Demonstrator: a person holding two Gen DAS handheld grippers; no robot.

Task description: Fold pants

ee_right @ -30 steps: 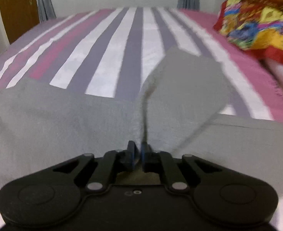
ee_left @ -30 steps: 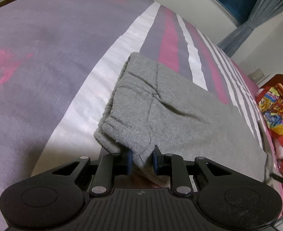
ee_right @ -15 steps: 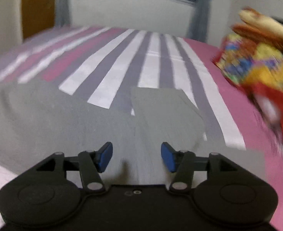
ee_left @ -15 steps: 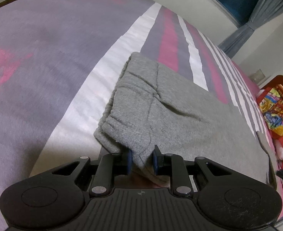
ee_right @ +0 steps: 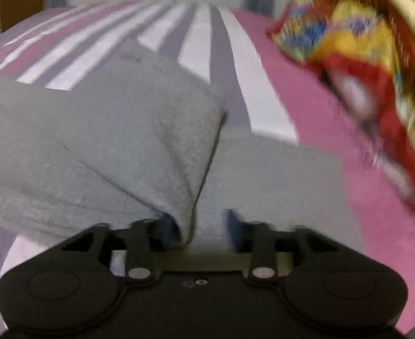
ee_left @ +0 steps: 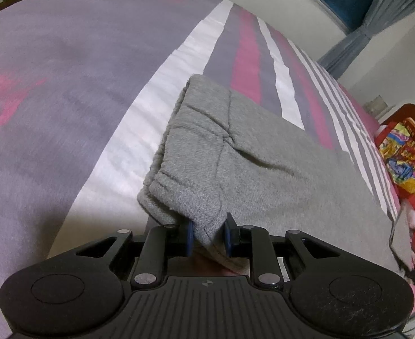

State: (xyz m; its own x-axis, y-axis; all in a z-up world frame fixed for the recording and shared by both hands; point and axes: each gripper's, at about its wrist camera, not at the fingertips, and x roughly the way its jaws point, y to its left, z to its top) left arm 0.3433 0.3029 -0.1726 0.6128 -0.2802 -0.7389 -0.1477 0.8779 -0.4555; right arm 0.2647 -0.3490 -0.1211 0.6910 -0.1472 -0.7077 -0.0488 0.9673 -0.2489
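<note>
Grey sweatpants [ee_left: 250, 163] lie flat on a striped bed. My left gripper [ee_left: 207, 234] is shut on the near corner of the gathered waistband and lifts it slightly. In the blurred right wrist view, the other end of the pants [ee_right: 108, 141] is bunched into a raised fold. That fold runs down between the jaws of my right gripper [ee_right: 200, 223]. The jaws are closing; cloth rests against the left pad, and the right pad stands apart from it.
The bed sheet [ee_left: 66, 84] has purple, pink and white stripes and spreads wide to the left. A colourful red and yellow blanket [ee_right: 363, 56] is heaped at the right edge of the bed. A grey curtain [ee_left: 363, 36] and a window are beyond the bed.
My right gripper let go of the thin fold it pinched, opened wide and swung sideways; a thicker fold of pants now lies between its jaws. The left gripper stayed still.
</note>
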